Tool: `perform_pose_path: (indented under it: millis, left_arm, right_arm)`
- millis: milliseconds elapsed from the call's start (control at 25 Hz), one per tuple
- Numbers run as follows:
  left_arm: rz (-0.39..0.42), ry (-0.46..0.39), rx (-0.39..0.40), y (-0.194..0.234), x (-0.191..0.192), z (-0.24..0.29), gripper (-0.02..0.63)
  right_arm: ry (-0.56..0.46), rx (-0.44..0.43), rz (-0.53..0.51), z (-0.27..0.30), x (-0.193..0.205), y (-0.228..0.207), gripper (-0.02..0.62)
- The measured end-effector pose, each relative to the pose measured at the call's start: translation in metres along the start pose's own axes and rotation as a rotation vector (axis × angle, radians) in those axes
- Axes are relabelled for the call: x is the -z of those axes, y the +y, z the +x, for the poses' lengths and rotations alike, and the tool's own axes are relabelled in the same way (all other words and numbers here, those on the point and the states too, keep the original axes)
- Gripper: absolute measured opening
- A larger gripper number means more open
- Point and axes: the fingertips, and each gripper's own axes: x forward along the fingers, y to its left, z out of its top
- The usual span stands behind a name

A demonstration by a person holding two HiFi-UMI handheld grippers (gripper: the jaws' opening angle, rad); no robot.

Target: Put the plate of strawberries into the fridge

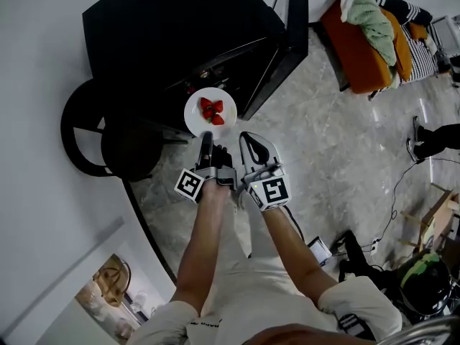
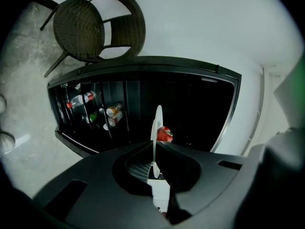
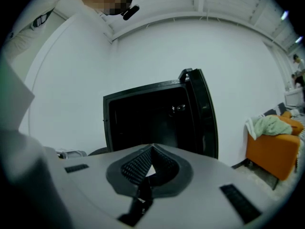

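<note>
White plate (image 1: 195, 113) rim pinched in left tongs (image 1: 206, 137); right tongs (image 1: 247, 136) pressed together alongside.

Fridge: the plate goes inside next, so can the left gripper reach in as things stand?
Probably yes: the door stands open, and nothing shows between the left gripper holding the plate and the fridge.

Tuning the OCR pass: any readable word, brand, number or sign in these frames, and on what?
Nothing can be read for certain.
Dark print on the person's white clothing: too small to read.
Labels on the bottle and cans in the fridge door: too blurred.
Square markers on the left gripper and right gripper: patterns only, no letters.
</note>
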Motion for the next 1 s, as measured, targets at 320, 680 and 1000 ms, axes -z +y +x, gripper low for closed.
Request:
perform_pose_path:
  millis: [320,680,1000]
  left_arm:
    - [-0.018,0.013,-0.041,0.043,0.005,0.017,0.012]
    - [-0.038,-0.005,-0.083,0.075,-0.002,0.029,0.012]
    - [-0.045,-0.029,-0.123,0.104,-0.007,0.037,0.012]
  right_arm:
    - [0.001,-0.011,0.023,0.009,0.015,-0.005,0.012]
    - [-0.001,-0.059,0.051,0.015,0.015,0.006,0.012]
    - [-0.003,-0.081,0.039,0.015,0.014,0.013,0.012]
